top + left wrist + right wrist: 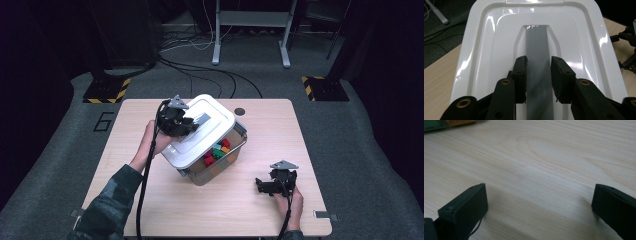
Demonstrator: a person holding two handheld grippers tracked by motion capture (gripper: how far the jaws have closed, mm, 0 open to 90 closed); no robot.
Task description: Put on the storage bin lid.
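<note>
A clear plastic box holding several coloured bricks stands mid-table. Its white lid sits tilted and shifted toward the left, uncovering the box's right side. My left gripper is shut on the lid's grey handle. In the left gripper view the jaws press both sides of the grey handle strip on the lid. My right gripper rests on the table to the right of the box, pointing left. Its jaws stand wide open over bare wood.
The wooden table has a small dark grommet near its far edge. Cables and a desk frame lie on the floor behind. The other hand's gripper appears at the right of the left gripper view.
</note>
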